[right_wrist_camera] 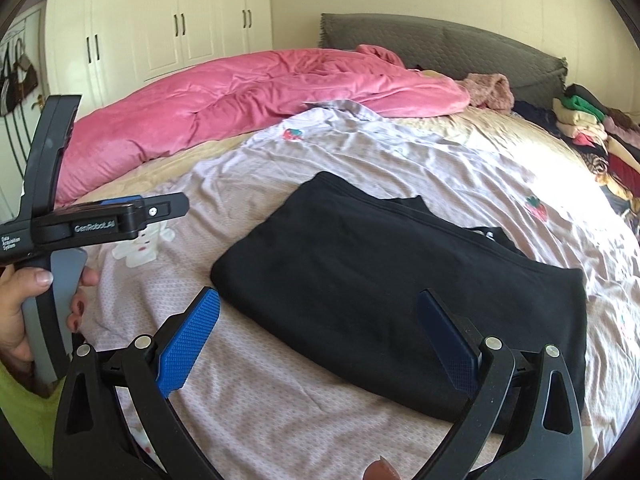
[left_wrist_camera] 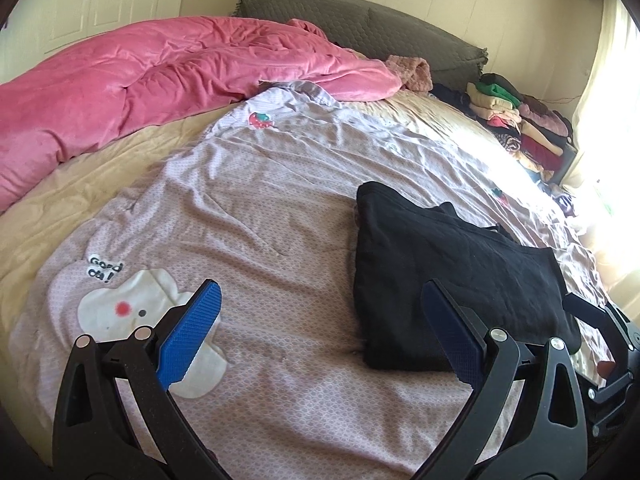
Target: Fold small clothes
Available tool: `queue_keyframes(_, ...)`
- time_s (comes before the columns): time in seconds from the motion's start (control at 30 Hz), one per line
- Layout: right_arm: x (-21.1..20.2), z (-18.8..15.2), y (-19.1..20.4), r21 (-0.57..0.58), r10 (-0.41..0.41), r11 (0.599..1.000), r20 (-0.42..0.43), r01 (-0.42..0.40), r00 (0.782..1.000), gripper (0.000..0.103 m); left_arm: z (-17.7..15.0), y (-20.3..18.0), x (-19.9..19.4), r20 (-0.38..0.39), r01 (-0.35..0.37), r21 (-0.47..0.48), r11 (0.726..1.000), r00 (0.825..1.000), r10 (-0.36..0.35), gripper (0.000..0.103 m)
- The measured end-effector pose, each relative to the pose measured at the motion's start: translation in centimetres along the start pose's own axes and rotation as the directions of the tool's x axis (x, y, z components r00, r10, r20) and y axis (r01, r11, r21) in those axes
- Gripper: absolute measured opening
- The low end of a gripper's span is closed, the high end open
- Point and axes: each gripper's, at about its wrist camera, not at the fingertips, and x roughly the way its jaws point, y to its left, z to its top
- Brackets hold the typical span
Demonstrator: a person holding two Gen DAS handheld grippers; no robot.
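Note:
A black garment (left_wrist_camera: 452, 276) (right_wrist_camera: 404, 284) lies folded into a flat rectangle on the pale pink patterned sheet (left_wrist_camera: 256, 216) (right_wrist_camera: 248, 384). In the left wrist view my left gripper (left_wrist_camera: 320, 300) stands open above the sheet, just left of the garment, its right finger over the garment's near edge. In the right wrist view my right gripper (right_wrist_camera: 318, 308) hangs open over the garment's near edge, nothing between its blue pads (right_wrist_camera: 188, 344). My left gripper (right_wrist_camera: 120, 208) also shows at the left of that view, held by a hand (right_wrist_camera: 24, 304).
A crumpled pink duvet (left_wrist_camera: 160, 80) (right_wrist_camera: 248, 96) lies along the bed's far left. A grey headboard cushion (left_wrist_camera: 360, 28) stands behind it. Stacks of folded clothes (left_wrist_camera: 516, 120) (right_wrist_camera: 592, 128) sit at the far right. White wardrobe doors (right_wrist_camera: 160, 20) line the wall.

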Motion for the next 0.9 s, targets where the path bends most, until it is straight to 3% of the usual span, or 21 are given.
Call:
queue_keyframes(0.5,3.3,0.1,2.9,-0.085,0.035,0.996,-0.042,-0.038,0.999,0.098,0.2,1.4,0.9,-0.024,-0.048,-0.023,0.999,0.999,0.048,0.094)
queue_keyframes(0.9,6.7,-1.6,2.5,-0.108,-0.022,0.994,-0.107,0.010,0.994,0.098,0.1,1.9,2.0,-0.047,-0.082,-0.032,0.996,0.996,0.080,0.094)
